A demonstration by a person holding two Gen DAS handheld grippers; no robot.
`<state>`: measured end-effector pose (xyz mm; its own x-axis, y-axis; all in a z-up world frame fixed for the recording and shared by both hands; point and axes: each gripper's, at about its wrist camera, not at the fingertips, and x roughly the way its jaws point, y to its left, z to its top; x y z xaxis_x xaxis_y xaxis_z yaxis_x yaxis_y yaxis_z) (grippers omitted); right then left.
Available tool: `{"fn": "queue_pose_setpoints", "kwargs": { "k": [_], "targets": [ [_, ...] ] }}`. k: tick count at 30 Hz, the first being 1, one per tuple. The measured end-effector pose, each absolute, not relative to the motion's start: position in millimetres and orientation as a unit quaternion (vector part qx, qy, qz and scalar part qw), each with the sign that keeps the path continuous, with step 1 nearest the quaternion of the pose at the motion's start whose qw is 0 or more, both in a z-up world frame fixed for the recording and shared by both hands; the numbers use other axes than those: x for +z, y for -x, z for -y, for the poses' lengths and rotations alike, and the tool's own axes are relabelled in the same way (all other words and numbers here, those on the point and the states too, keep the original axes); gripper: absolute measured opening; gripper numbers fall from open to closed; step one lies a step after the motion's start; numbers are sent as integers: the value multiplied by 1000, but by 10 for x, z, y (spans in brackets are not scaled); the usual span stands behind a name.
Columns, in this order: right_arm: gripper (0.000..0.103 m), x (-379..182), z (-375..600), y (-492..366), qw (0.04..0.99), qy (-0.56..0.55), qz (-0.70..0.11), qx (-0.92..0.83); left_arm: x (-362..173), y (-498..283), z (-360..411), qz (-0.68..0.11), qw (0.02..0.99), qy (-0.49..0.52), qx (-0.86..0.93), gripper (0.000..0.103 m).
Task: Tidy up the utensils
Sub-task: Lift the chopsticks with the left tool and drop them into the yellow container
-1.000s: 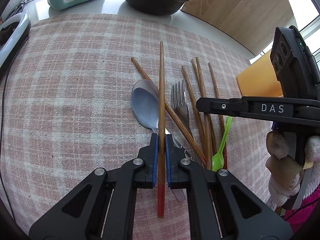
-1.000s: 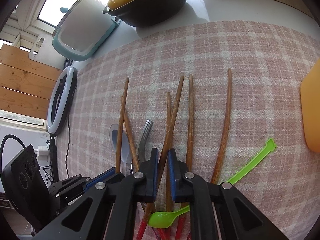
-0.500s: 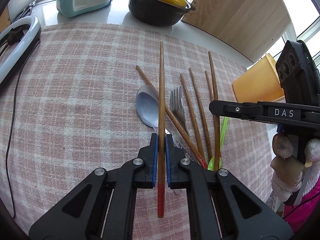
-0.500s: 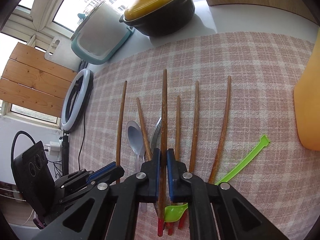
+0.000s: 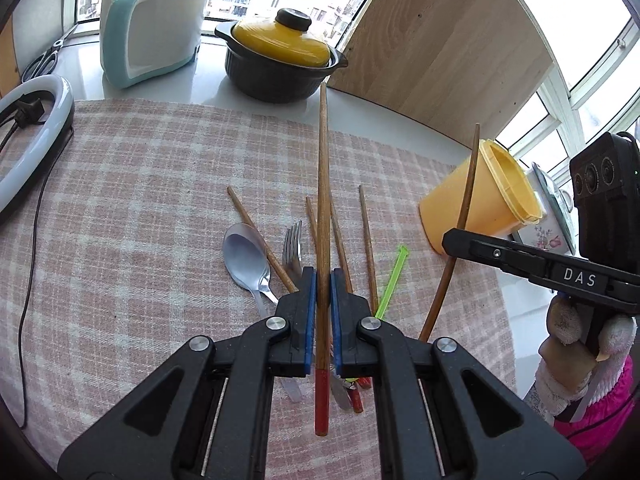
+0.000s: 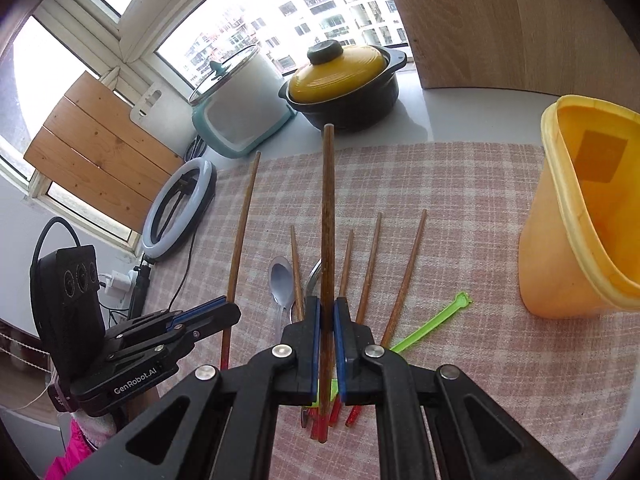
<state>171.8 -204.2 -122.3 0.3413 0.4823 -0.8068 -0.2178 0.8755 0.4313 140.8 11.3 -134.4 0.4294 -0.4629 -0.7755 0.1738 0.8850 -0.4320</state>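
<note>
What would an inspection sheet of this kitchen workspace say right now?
Surface: pink checked cloth over a white counter.
Job's things: yellow cup; four chopsticks, spoon, fork, green pick on the cloth.
Clutter: nothing seen.
Grippers: left gripper shut on a chopstick; right gripper shut on another chopstick.
Cables: black cable from the ring light.
Surroundings: casserole pot, rice cooker, scissors, window.

Left gripper (image 5: pixel 323 292) clamped tight, pointing steeply down at lower centre of frame; right gripper (image 6: pixel 327 322) likewise pinched shut, a gloved hand (image 5: pixel 576 344) gripping it at far right.
</note>
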Motion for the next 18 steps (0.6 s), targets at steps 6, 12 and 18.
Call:
{"fn": "queue_pose_setpoints", "kwargs": {
  "k": [6,12,18],
  "targets": [
    [4,-906,2374,-1626,826,-131,-503,220,-1055,-1480,154,-467,848,142,-207,5],
    [4,-533,2649,-1583,844,-125,-470,226,-806,-1591,450,-440,855,154,-227,5],
    [4,-238,2974,-1599,861,-130,-441,219,-612,-1748,782,-420,860,158,-244,5]
  ]
}}
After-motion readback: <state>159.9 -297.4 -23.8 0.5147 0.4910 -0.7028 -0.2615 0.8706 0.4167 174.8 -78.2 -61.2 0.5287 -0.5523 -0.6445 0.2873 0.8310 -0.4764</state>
